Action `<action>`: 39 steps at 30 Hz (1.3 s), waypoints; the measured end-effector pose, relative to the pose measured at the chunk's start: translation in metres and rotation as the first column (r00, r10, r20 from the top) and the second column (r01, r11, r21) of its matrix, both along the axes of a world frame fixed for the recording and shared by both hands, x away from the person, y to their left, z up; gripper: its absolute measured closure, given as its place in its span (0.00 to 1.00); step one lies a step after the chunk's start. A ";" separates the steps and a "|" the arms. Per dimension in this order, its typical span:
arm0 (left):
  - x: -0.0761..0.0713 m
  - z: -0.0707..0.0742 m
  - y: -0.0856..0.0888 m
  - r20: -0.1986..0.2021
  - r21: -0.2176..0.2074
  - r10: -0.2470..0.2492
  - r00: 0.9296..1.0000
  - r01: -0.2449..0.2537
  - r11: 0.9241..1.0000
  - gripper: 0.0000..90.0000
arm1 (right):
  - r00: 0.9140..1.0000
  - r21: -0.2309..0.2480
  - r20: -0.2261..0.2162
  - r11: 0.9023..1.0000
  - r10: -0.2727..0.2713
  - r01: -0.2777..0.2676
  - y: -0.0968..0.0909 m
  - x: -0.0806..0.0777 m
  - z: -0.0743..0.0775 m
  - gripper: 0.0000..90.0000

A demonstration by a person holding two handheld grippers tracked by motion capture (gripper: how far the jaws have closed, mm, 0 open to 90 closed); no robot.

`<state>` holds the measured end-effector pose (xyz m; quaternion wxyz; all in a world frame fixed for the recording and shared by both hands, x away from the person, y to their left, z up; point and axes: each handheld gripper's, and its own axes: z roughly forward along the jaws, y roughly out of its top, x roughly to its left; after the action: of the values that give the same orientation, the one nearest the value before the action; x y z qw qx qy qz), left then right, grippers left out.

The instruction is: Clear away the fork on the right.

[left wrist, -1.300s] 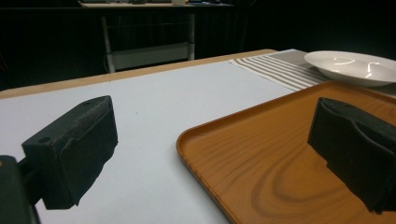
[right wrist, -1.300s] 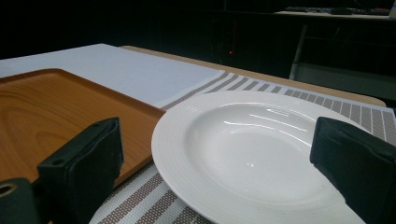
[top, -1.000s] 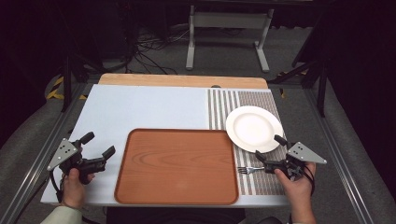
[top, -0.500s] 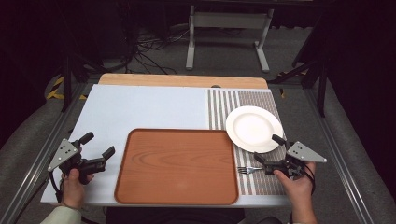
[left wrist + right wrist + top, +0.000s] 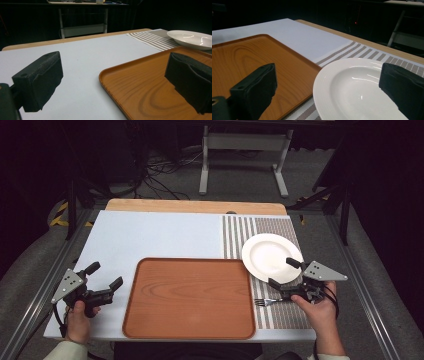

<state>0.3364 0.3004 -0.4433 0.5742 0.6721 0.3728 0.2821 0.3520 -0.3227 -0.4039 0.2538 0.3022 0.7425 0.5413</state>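
Two grippers are held low over the table (image 5: 165,235), one at each near corner. The left gripper (image 5: 104,281) is seen with its jaws spread wide and nothing between them, just left of the wooden tray (image 5: 190,297), whose rim shows between the jaws in the left gripper view. The right gripper (image 5: 283,272) is likewise held open and empty, jaws parted over the near edge of the white plate (image 5: 270,255), which lies on the striped placemat (image 5: 240,232) beside the tray's far right corner. A fork (image 5: 267,301) is spotted on the placemat just beside the right hand (image 5: 320,312), tines toward the tray.
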 end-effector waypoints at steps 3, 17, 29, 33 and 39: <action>0.000 0.000 0.000 -0.001 -0.002 0.003 1.000 -0.003 1.000 0.03 | 1.000 -0.009 -0.011 1.000 0.001 -0.001 0.004 0.001 0.007 0.04; 0.000 0.000 0.000 -0.001 -0.001 0.006 1.000 -0.006 1.000 0.03 | 0.995 -0.152 -0.077 0.986 0.058 -0.069 0.014 0.012 0.024 0.06; 0.000 0.000 0.000 -0.001 -0.001 0.006 1.000 -0.006 1.000 0.03 | 0.976 -0.344 -0.184 0.923 0.114 -0.173 0.029 0.022 0.033 0.07; 0.000 0.000 0.000 -0.001 0.000 0.005 1.000 -0.005 1.000 0.03 | 0.965 -0.406 -0.231 0.890 0.121 -0.209 0.033 0.025 0.032 0.07; 0.000 0.000 0.000 0.000 -0.001 0.008 1.000 -0.008 1.000 0.03 | 0.954 -0.475 -0.279 0.848 0.109 -0.235 0.036 0.028 0.030 0.07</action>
<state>0.3360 0.3007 -0.4432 0.5732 0.6704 0.3758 0.2841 0.3805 -0.2872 -0.3735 0.1817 0.2208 0.9071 0.3090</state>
